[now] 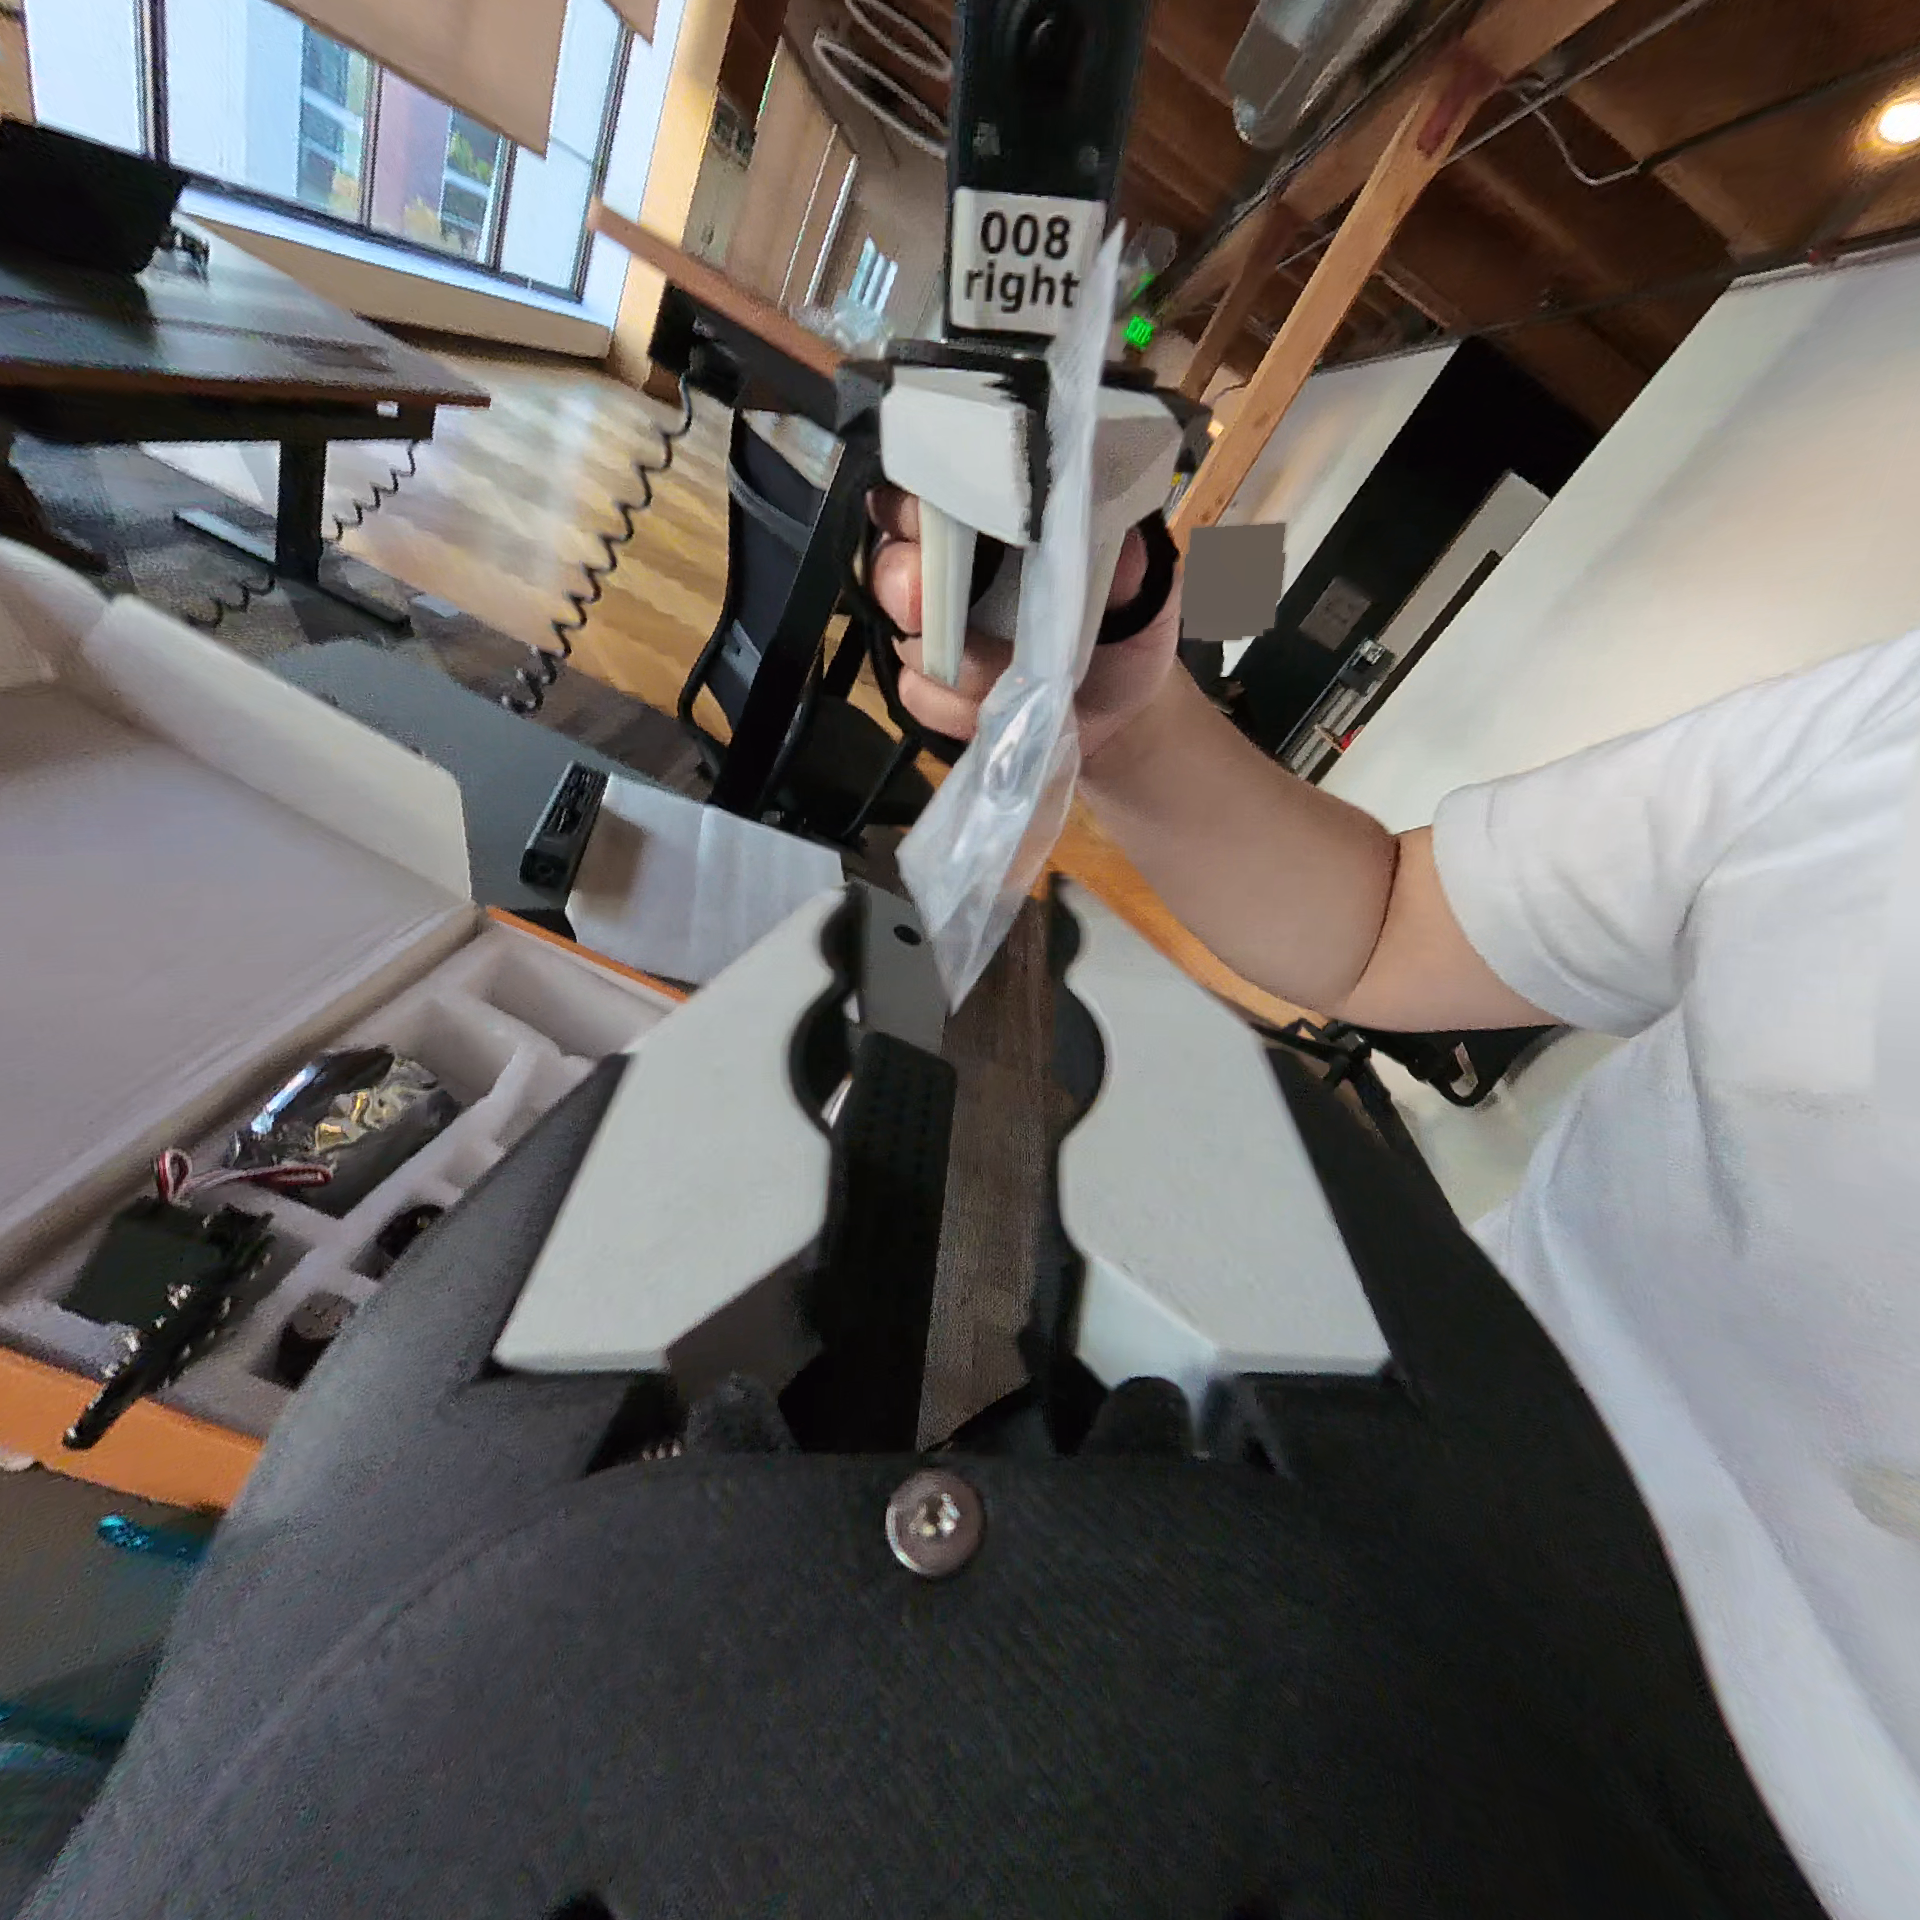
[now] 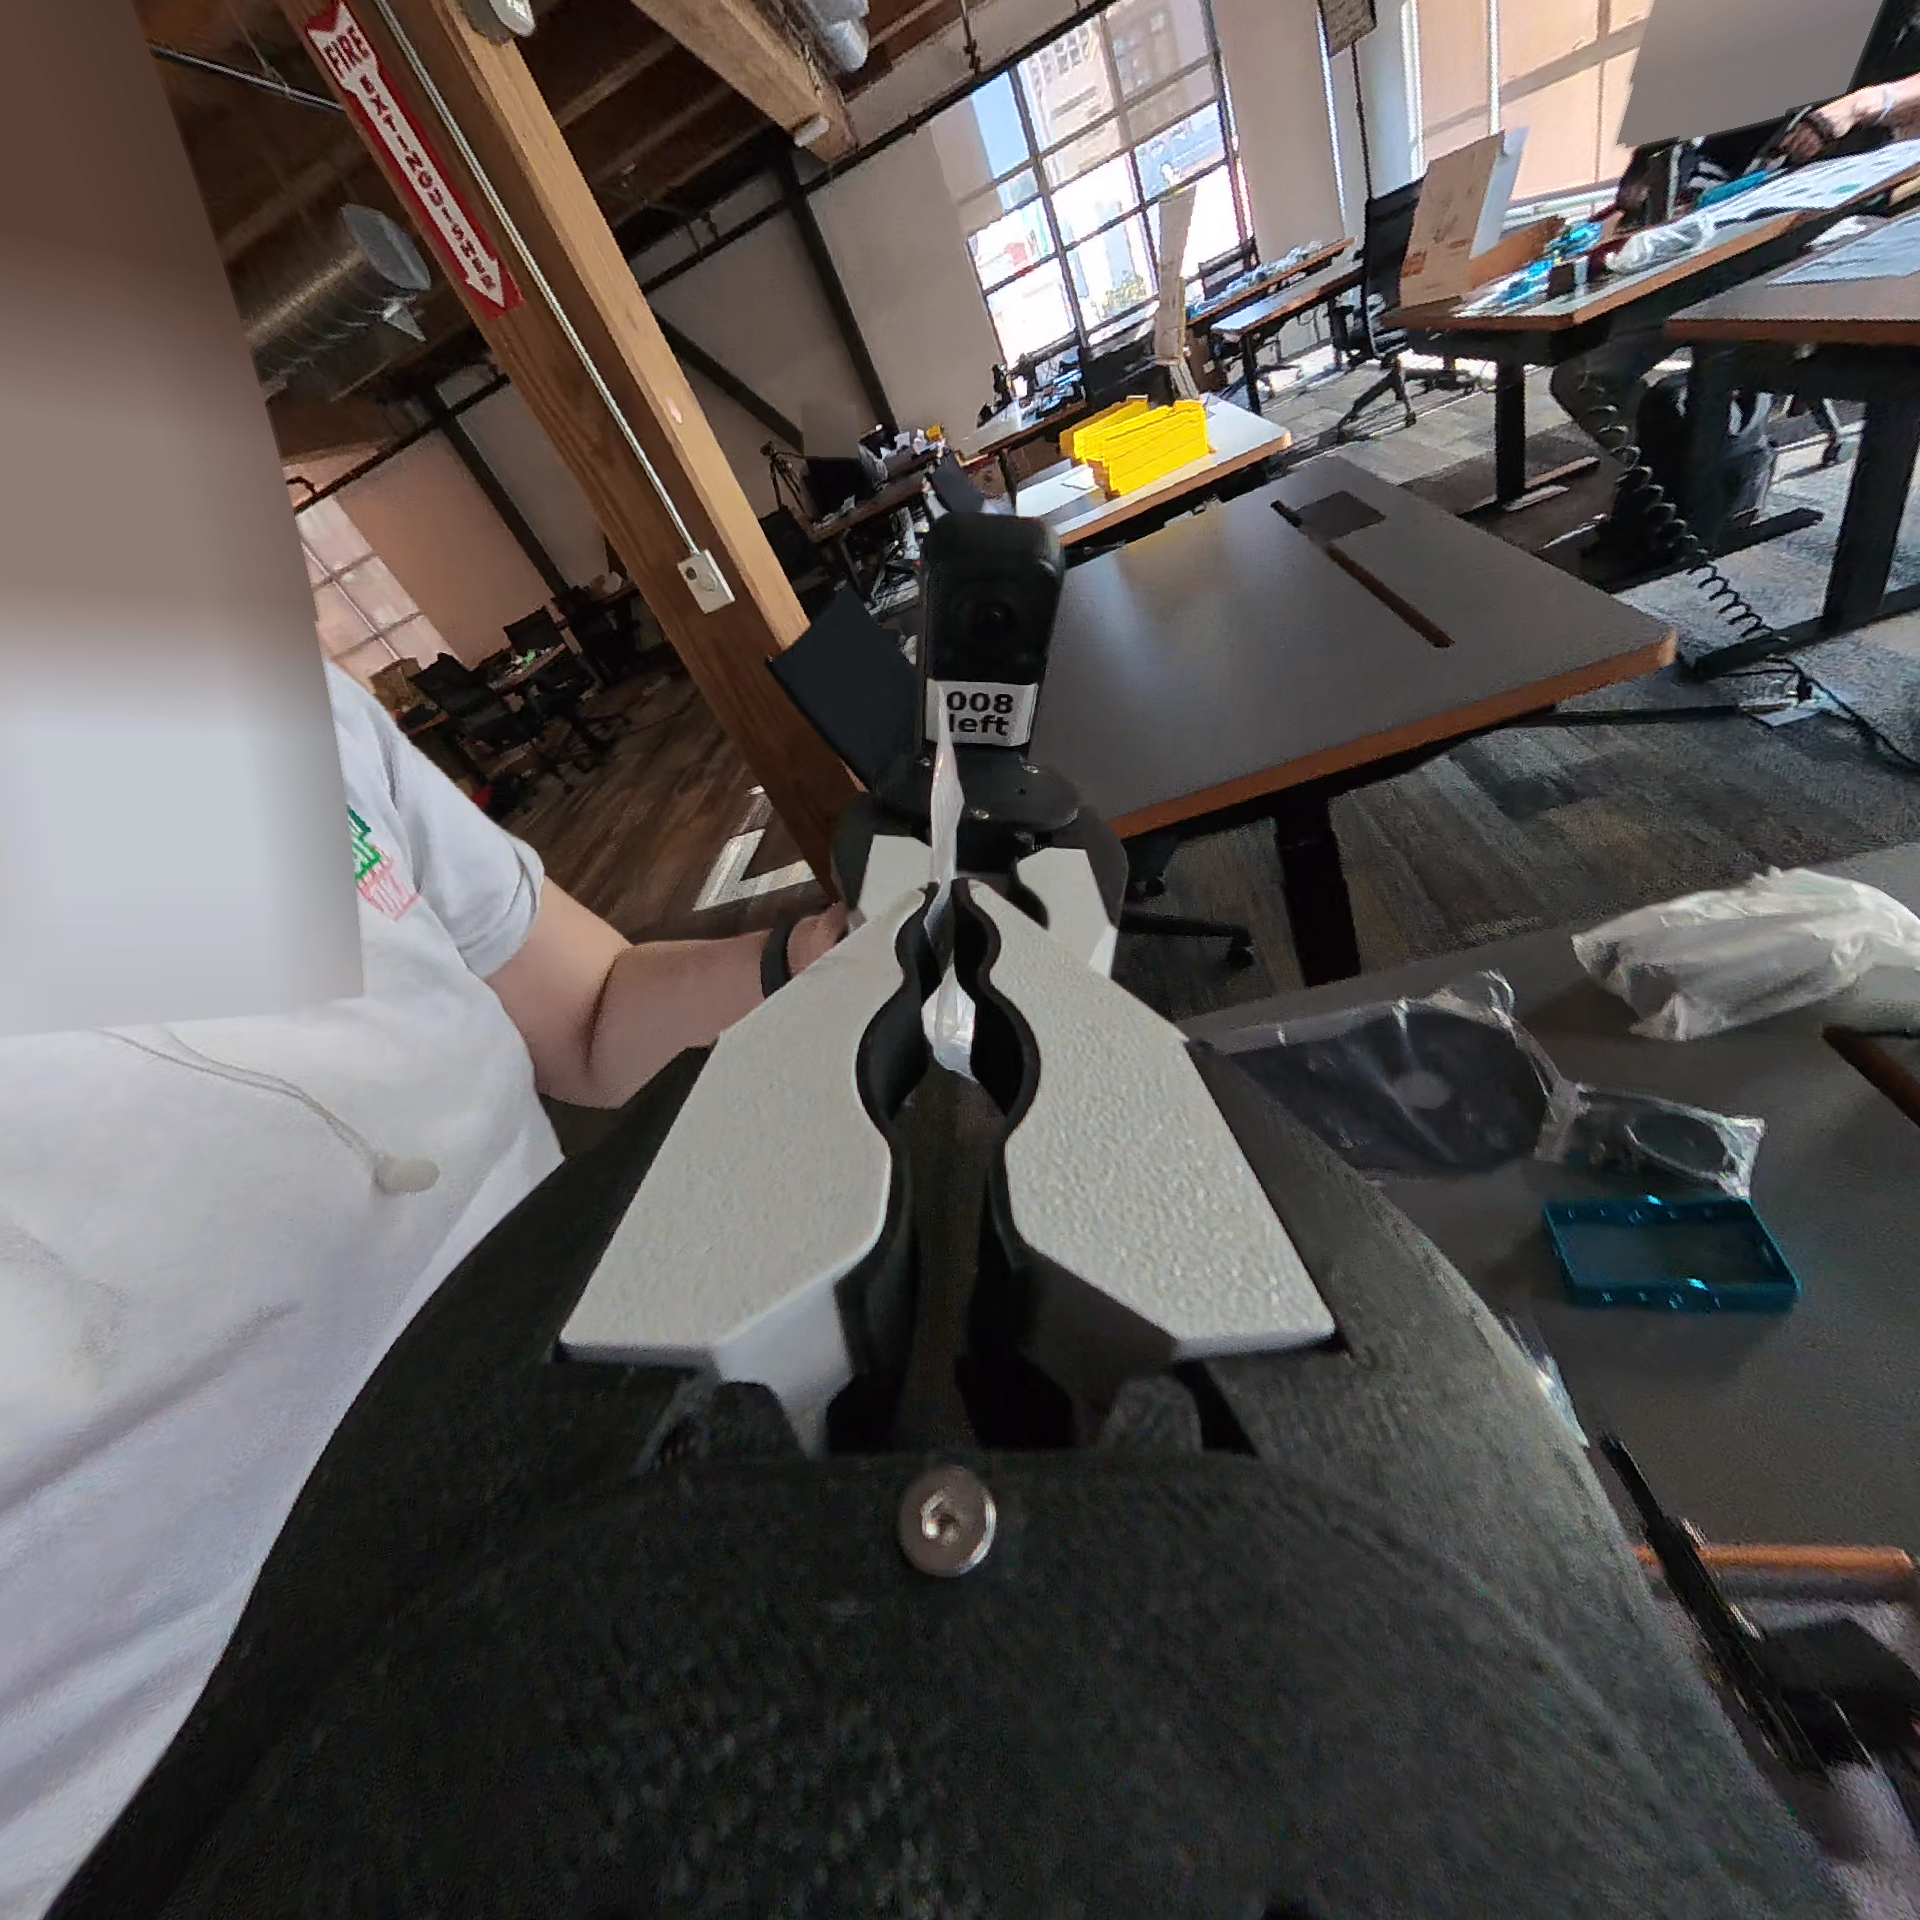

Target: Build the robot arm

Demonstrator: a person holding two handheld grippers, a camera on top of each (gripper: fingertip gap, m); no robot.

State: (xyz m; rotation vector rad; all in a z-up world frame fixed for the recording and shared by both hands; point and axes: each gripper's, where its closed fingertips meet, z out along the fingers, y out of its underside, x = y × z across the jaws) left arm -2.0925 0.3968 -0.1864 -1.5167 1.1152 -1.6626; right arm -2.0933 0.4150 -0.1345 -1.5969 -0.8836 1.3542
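My right gripper point(image 2: 940, 896) is shut on a small clear plastic bag point(image 2: 951, 1023), pinched between its white fingers. In the left wrist view the right gripper point(image 1: 1042, 457) faces me from above, and the bag point(image 1: 997, 790) hangs down from it. The bag's lower corner reaches between the tips of my left gripper point(image 1: 951, 906). The left gripper is open, its fingers apart on either side of the bag, not closed on it. In the right wrist view the left gripper point(image 2: 982, 873) sits just beyond the right one's tips. Both are held in the air above the table.
An open white foam box point(image 1: 457, 997) at the left holds a black servo point(image 1: 156, 1278) and a silver bag point(image 1: 343, 1122). On the dark table point(image 2: 1714, 1434) lie a blue frame point(image 2: 1673, 1262), bagged black discs point(image 2: 1423, 1081) and a white bag point(image 2: 1756, 956). A person's arm point(image 1: 1247, 831) is at the right.
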